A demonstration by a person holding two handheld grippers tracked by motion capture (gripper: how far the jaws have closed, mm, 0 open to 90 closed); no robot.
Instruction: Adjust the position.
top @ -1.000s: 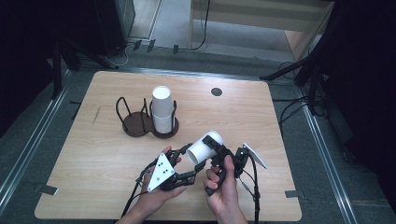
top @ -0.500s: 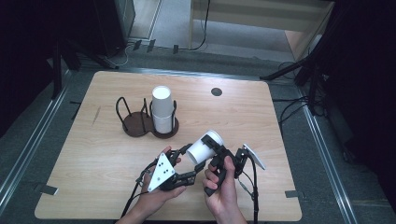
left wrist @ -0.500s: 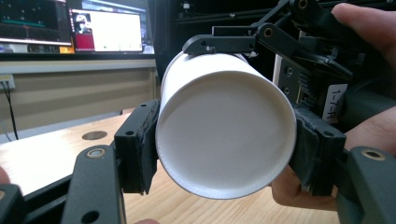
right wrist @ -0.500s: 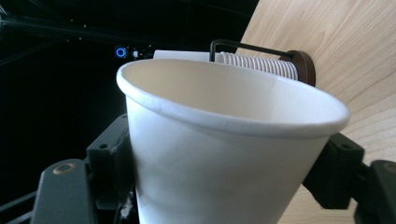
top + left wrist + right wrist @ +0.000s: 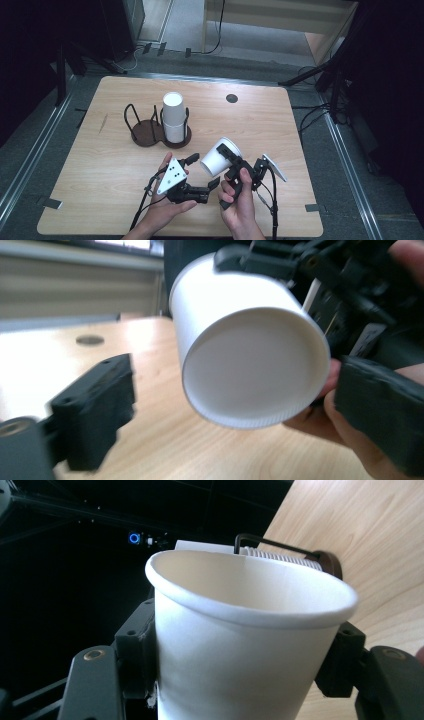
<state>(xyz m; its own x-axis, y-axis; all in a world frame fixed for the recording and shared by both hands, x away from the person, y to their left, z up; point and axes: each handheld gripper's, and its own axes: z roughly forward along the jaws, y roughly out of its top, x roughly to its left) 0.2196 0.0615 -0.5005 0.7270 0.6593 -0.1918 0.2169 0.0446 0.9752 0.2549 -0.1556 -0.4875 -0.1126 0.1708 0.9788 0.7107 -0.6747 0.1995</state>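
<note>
A white paper cup (image 5: 220, 156) lies tilted above the table's front, its base toward my left gripper (image 5: 204, 171). That gripper's jaws have just been opening and now stand wide on either side of the cup's base (image 5: 255, 375) without touching it. My right gripper (image 5: 234, 167) has just been closing, and its pads press both sides of the cup (image 5: 240, 650) below the rim. A dark wire cup holder (image 5: 150, 134) stands mid-table with a stack of white cups (image 5: 173, 117) in its right ring; its left ring holds nothing.
The wooden table (image 5: 100, 170) has a small dark round mark (image 5: 231, 98) at the back right. Cables trail from both grippers over the front edge. Dark floor, rails and stands surround the table.
The left gripper's jaws have spread away from the cup. The right gripper's jaws have closed onto the cup. Both hands have stayed about where they were.
</note>
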